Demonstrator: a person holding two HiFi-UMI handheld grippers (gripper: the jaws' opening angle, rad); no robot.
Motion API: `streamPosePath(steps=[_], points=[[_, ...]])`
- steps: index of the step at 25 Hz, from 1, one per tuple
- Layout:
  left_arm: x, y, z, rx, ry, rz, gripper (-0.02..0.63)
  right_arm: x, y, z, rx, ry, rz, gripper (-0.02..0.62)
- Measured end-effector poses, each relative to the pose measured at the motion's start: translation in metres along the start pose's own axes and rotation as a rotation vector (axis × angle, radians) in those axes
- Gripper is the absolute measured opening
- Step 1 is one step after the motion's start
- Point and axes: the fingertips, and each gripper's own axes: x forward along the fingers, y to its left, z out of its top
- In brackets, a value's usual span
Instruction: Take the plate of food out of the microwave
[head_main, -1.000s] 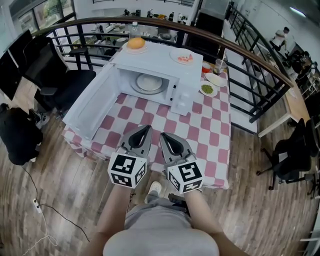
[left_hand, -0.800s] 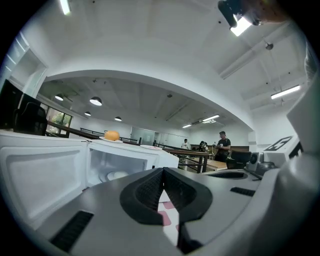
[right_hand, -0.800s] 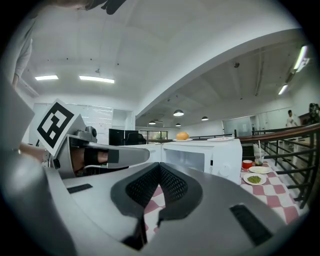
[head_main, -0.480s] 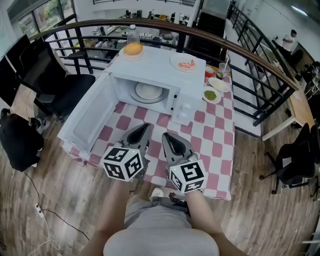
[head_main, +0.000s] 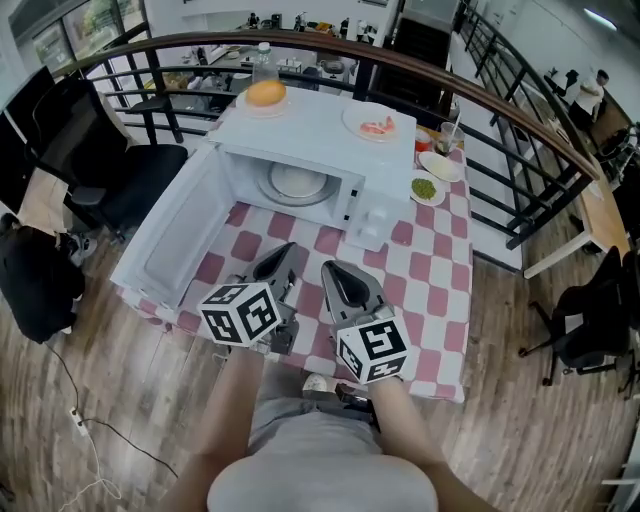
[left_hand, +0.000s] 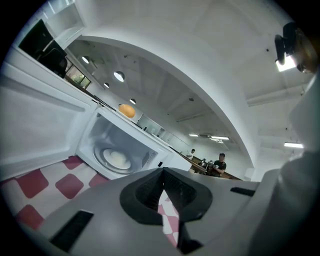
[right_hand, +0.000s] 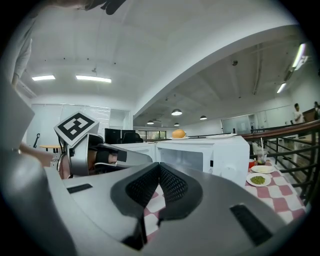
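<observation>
Both grippers closed and empty above the near desk edge; plate inside the open microwave.

Left gripper (head_main: 284, 254): jaws together, nothing between them; right gripper (head_main: 331, 271): jaws likewise together, nothing held; the two sit side by side over the desk with the red-and-white checked cloth (head_main: 425, 275), well apart from the white microwave oven (head_main: 350, 150); its door (head_main: 170, 235) hangs open to the left; the round white plate of food (head_main: 298, 182) lies in the cavity on the turntable, its contents pale and not identifiable; the right gripper view does not show it; on the oven top, an orange round item (head_main: 266, 93) and a plate of pinkish food (head_main: 373, 125), kind unclear; a small dish of green food (head_main: 426, 187) stands beside the oven.
</observation>
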Motion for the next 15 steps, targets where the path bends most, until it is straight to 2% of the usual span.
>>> streamPosePath(steps=[5, 10, 14, 15], points=[[0.012, 0.011, 0.005, -0.092, -0.031, -0.06, 0.003, 0.013, 0.0, -0.004, 0.005, 0.011, -0.004, 0.025], [0.028, 0.025, -0.004, -0.186, 0.022, -0.121, 0.003, 0.025, -0.006, -0.006, 0.013, 0.016, -0.017, 0.025], [0.041, 0.041, -0.006, -0.22, 0.016, -0.109, 0.008, 0.033, -0.013, -0.012, 0.025, 0.031, -0.032, 0.025], [0.044, 0.045, -0.007, -0.231, 0.02, -0.105, 0.046, 0.035, -0.014, -0.014, 0.025, 0.035, -0.035, 0.025]])
